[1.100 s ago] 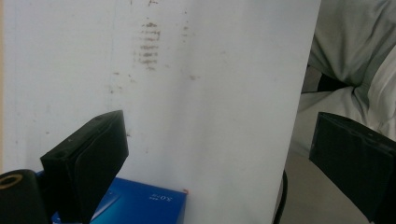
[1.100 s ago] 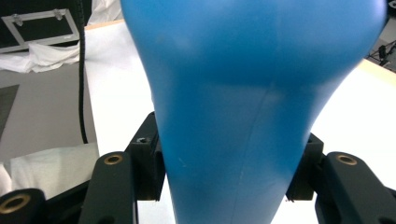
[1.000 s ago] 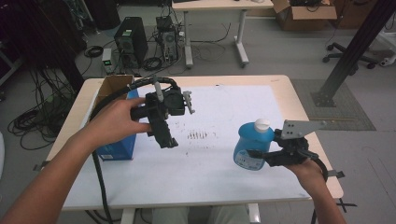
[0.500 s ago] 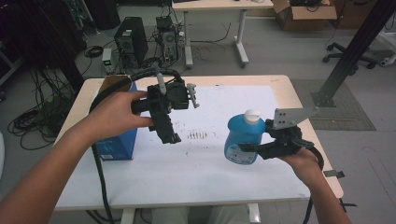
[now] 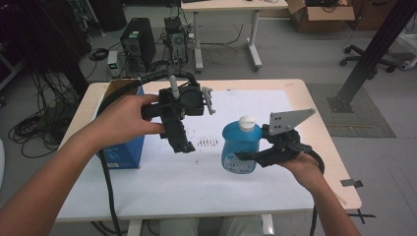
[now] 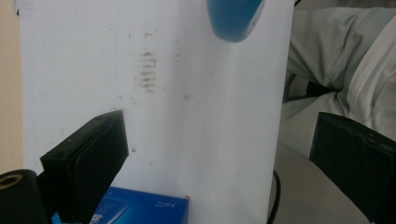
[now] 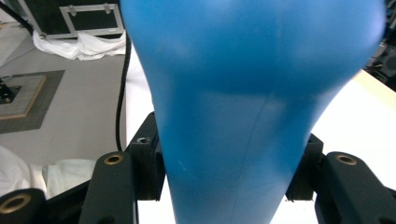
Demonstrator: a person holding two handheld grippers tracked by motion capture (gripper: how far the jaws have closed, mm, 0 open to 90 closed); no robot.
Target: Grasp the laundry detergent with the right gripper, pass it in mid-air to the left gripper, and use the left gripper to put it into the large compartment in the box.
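Observation:
A blue plastic bottle point(image 5: 236, 140) with a white cap point(image 5: 247, 122) hangs upright above the white sheet, right of the table's middle. My right gripper point(image 5: 246, 158) is shut on its lower body, and a hand holds the gripper from the right. In the right gripper view the bottle point(image 7: 252, 93) sits squeezed between both jaws of the right gripper point(image 7: 226, 168). My left gripper point(image 5: 183, 142) is held above the table's left centre, jaws pointing down, apart from the bottle. In the left gripper view the left gripper point(image 6: 219, 163) stands open with nothing between its jaws, and the bottle's base point(image 6: 233, 18) is at the top.
A blue carton point(image 5: 123, 152) stands on the table's left side, under the left forearm. A white sheet point(image 5: 196, 172) with dark smudge marks point(image 5: 206, 142) covers the wooden table point(image 5: 319, 128). A black cable point(image 5: 105, 177) trails off the front left. Computers and cables lie on the floor beyond.
The right gripper has carried the bottle leftward and a little higher. The left gripper has risen slightly and stays open.

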